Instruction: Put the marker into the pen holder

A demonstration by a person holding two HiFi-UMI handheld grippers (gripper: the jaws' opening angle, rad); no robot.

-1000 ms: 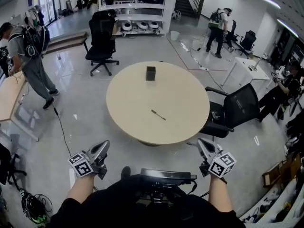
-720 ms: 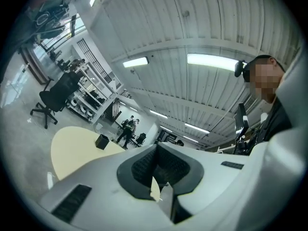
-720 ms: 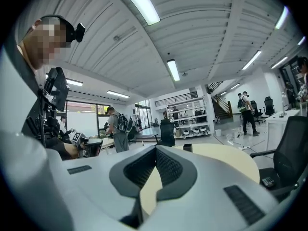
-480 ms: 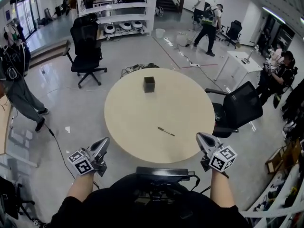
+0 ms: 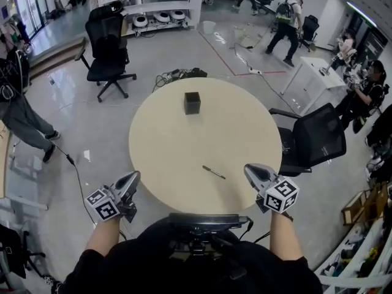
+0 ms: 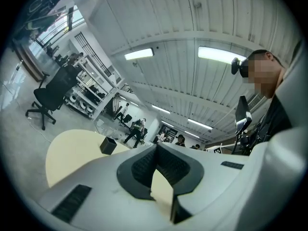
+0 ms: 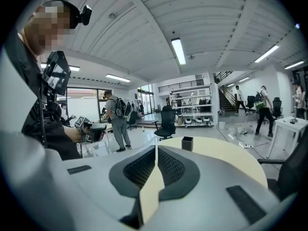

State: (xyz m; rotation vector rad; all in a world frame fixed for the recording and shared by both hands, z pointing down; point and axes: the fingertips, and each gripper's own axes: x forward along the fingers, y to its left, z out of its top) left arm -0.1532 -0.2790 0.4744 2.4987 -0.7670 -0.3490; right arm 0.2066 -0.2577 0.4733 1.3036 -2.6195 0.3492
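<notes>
I hold both tongs low in front of me at the near edge of the round table (image 5: 165,146). The left gripper (image 5: 132,178) hangs just off the near-left edge, over the floor, with its marker cube towards me. In the left gripper view its two dark pads meet at the tips and nothing sits between them; only a sliver of tabletop shows through the gap lower down. The right gripper (image 5: 248,169) sits at the near-right edge, its nose just over the rim. In the right gripper view its jaws are likewise pressed together at the tips and it carries nothing.

The marker (image 5: 214,172) lies flat on the tabletop towards the near-right edge, slanted, with one end pointing to the far left and the other to the near right. It is near the right gripper's nose but not touching it, and neither gripper has hold of it. The pen holder (image 5: 192,103), a small dark square cup, stands upright towards the far edge, a little left of the middle, well apart from the marker. I cannot see into it from here.

A black office chair (image 5: 313,141) is pulled up at the table's right edge, and another one (image 5: 108,45) stands on the floor beyond the far-left side. Several people stand around the room in the background
</notes>
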